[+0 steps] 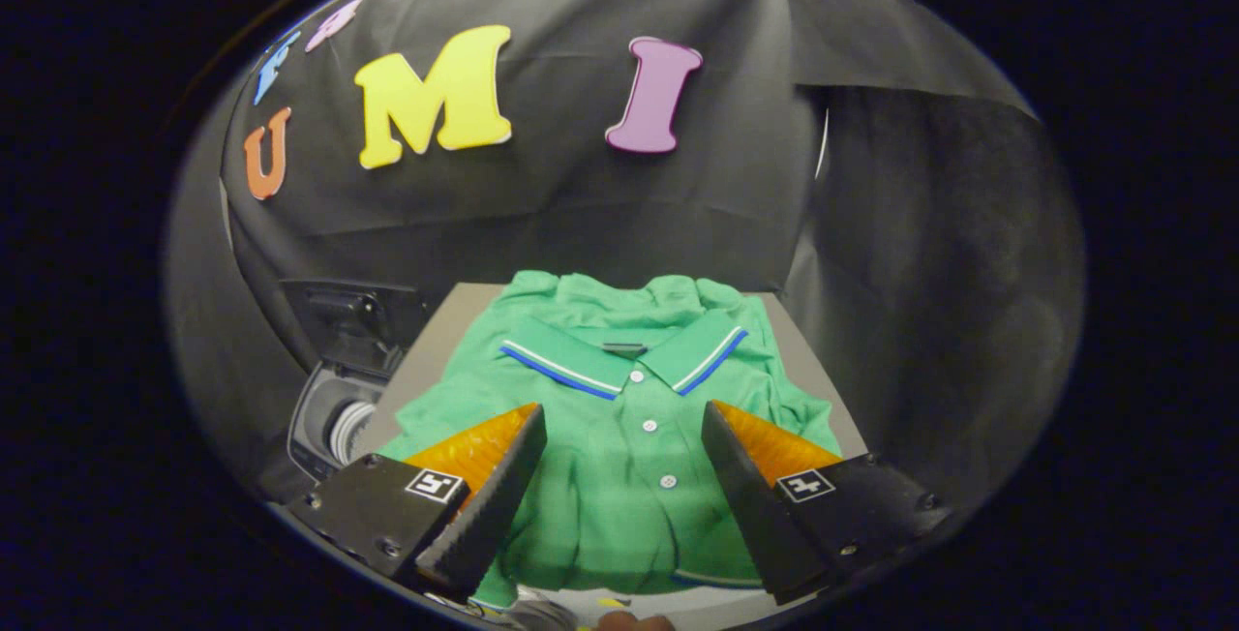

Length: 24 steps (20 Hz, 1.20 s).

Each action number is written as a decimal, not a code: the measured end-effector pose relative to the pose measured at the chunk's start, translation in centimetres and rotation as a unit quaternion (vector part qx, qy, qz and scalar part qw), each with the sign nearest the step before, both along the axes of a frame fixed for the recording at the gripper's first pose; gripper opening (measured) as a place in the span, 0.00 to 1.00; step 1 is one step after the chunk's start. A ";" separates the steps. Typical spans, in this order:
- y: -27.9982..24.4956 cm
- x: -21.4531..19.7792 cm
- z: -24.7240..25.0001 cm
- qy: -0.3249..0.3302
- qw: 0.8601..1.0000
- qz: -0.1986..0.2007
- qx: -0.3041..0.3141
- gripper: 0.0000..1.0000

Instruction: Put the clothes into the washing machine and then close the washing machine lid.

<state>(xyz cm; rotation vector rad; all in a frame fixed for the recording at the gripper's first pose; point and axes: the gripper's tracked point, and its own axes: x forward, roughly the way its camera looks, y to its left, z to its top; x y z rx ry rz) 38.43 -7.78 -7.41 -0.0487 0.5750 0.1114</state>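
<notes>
A green polo shirt [619,389] with a blue-and-white striped collar and white buttons lies spread on a grey table [455,321]. My gripper [624,418] hovers over the shirt's button placket, fingers wide apart with nothing pressed between them. To the left of the table, lower down, sits the washing machine [334,423], its lid [348,316] raised and the drum opening showing.
The black cloth wall rises right behind the table and wraps round on the right side. Bare table surface shows at the shirt's right edge [813,360]. A small strip of pale surface lies below the shirt's hem, near the fingers' bases.
</notes>
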 end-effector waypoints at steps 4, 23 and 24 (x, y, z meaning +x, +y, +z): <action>0.0 -0.5 -2.5 0.061 0.998 0.021 -0.027 1.00; 0.7 -0.2 3.0 0.083 0.989 0.006 0.121 0.05; 0.8 -0.4 4.5 0.064 0.990 0.008 0.122 0.05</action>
